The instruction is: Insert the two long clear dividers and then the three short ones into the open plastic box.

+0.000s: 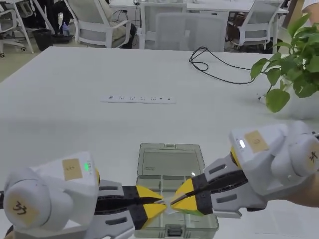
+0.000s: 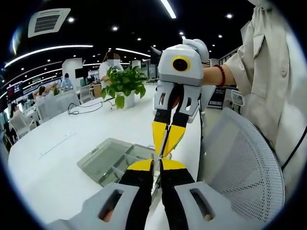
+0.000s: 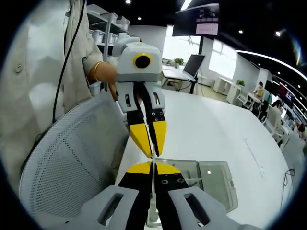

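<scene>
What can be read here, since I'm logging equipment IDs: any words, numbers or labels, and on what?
"33": round yellow sticker on the left tool's rear.
Round sticker on the right tool: handwritten, unreadable.
Yellow top labels, left and right: too small to read.
Table strip: blurred.

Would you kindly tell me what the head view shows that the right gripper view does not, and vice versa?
The head view adds the leafy green plant at the white table, on its right edge. The right gripper view adds a white mesh chair back, the person's beige coat and a dark hanging screen. Both have the open clear plastic box, with the left gripper and right gripper shut tip to tip on what looks like a thin clear divider.
</scene>
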The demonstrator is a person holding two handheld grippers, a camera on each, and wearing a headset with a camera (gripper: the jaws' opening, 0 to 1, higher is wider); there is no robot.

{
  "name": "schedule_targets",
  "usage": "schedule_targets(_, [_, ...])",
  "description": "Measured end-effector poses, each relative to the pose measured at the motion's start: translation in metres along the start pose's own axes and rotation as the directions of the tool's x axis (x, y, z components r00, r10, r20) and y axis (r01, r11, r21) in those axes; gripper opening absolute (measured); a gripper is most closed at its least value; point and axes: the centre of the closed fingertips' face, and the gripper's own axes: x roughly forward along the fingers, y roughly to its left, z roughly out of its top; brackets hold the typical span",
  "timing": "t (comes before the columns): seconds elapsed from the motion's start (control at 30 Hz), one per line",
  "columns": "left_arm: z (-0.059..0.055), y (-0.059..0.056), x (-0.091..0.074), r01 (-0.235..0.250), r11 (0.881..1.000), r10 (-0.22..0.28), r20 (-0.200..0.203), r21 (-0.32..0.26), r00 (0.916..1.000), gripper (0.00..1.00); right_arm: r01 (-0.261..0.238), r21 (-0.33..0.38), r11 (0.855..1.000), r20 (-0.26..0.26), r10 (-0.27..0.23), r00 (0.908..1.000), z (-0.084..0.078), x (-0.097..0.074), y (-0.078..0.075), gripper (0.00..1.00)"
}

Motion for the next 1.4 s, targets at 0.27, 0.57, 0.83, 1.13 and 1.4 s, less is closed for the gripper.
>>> schedule_targets(0.27, [0.005, 0.006, -0.003, -0.056, 0.997, 0.058, 0.045, -0.044, 0.9973, 0.09, 0.019, -0.008, 1.000, -0.023, -0.019, 0.9995, 0.001, 0.002, 0.000, 0.02])
schedule_targets(0.57, [0.003, 0.013, -0.009, -0.119, 0.988, 0.126, 0.062, -0.099, 0.9901, 0.27, 0.055, 0.016, 0.998, -0.030, -0.054, 0.9981, 0.004, 0.000, -0.009, 0.02])
schedule_targets(0.83, [-0.001, 0.023, -0.014, -0.181, 0.974, 0.190, 0.057, -0.133, 0.9801, 0.50, 0.106, 0.050, 0.993, -0.040, -0.104, 0.9938, 0.005, -0.001, -0.024, 0.02])
schedule_targets(1.13, [-0.006, 0.027, -0.016, -0.200, 0.968, 0.209, 0.045, -0.152, 0.9770, 0.67, 0.136, 0.079, 0.987, -0.062, -0.132, 0.9894, 0.004, 0.005, -0.036, 0.02])
schedule_targets(1.4, [-0.010, 0.026, -0.017, -0.200, 0.966, 0.210, 0.041, -0.166, 0.9769, 0.77, 0.167, 0.108, 0.980, -0.080, -0.159, 0.9841, 0.000, 0.010, -0.047, 0.02])
